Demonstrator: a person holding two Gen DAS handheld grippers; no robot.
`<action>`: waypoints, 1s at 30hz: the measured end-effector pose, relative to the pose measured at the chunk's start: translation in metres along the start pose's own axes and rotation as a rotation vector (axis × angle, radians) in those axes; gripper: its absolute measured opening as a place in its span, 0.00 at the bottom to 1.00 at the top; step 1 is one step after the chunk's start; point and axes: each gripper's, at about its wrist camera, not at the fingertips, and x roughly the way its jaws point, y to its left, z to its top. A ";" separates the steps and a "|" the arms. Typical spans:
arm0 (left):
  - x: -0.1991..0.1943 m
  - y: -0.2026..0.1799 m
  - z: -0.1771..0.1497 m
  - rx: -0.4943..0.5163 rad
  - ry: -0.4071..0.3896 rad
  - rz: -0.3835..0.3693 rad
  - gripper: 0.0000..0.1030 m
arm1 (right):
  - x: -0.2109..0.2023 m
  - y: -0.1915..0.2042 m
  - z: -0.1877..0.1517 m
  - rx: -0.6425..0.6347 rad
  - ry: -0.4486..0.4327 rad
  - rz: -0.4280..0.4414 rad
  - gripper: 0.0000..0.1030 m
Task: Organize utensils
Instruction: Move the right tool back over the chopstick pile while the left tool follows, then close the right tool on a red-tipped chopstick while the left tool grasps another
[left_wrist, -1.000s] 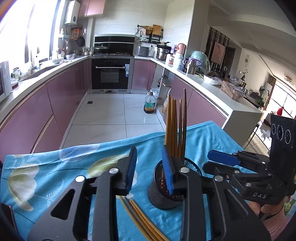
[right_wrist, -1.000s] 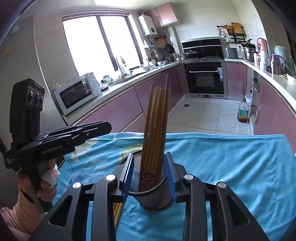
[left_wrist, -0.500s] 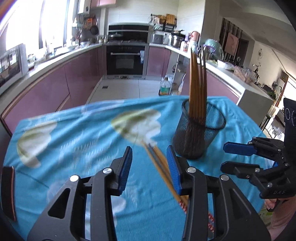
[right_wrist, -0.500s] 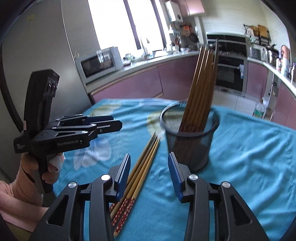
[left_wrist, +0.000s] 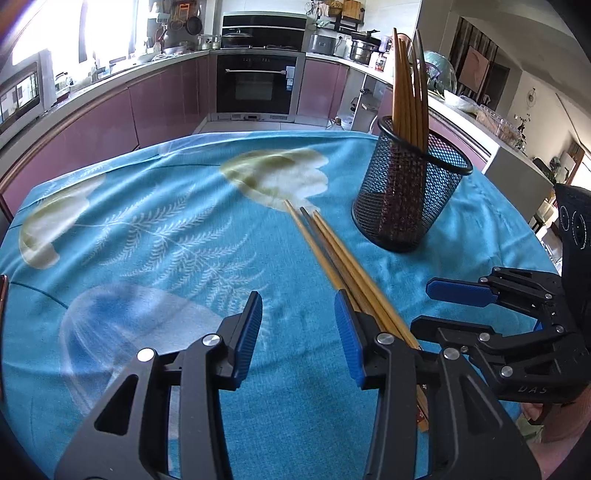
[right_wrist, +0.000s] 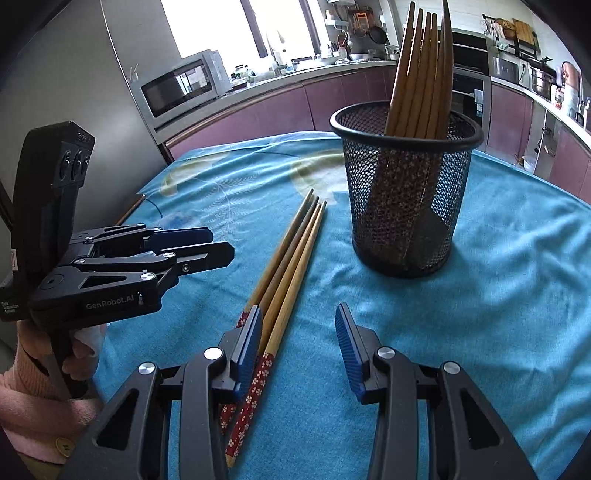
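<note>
Here, a black mesh cup (right_wrist: 405, 192) stands upright on the blue flowered tablecloth (right_wrist: 498, 288), on the far right side of the table. A bunch of wooden chopsticks (right_wrist: 424, 70) stands in it, tips up, leaning against its rim. Just left of the cup, apart from it, a few loose chopsticks (right_wrist: 286, 266) lie flat on the cloth side by side, thin tips pointing away, red patterned ends near.

The left gripper (left_wrist: 298, 338) hovers low over the near part of the cloth with its blue-padded fingers wide apart and nothing between them; the loose chopsticks run under its right finger. The right gripper (right_wrist: 298, 341) is also spread wide and empty, its left finger above the red ends of the loose chopsticks. A microwave (right_wrist: 181, 88) sits on the far counter at the left.
</note>
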 end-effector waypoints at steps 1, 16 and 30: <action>-0.001 -0.002 -0.001 0.003 0.002 -0.002 0.40 | 0.001 0.000 -0.001 0.000 0.003 -0.002 0.39; 0.009 -0.012 -0.003 0.029 0.035 -0.021 0.42 | 0.010 0.004 -0.007 -0.021 0.025 -0.057 0.36; 0.025 -0.025 -0.001 0.060 0.072 -0.016 0.42 | 0.013 0.001 -0.004 -0.010 0.025 -0.077 0.34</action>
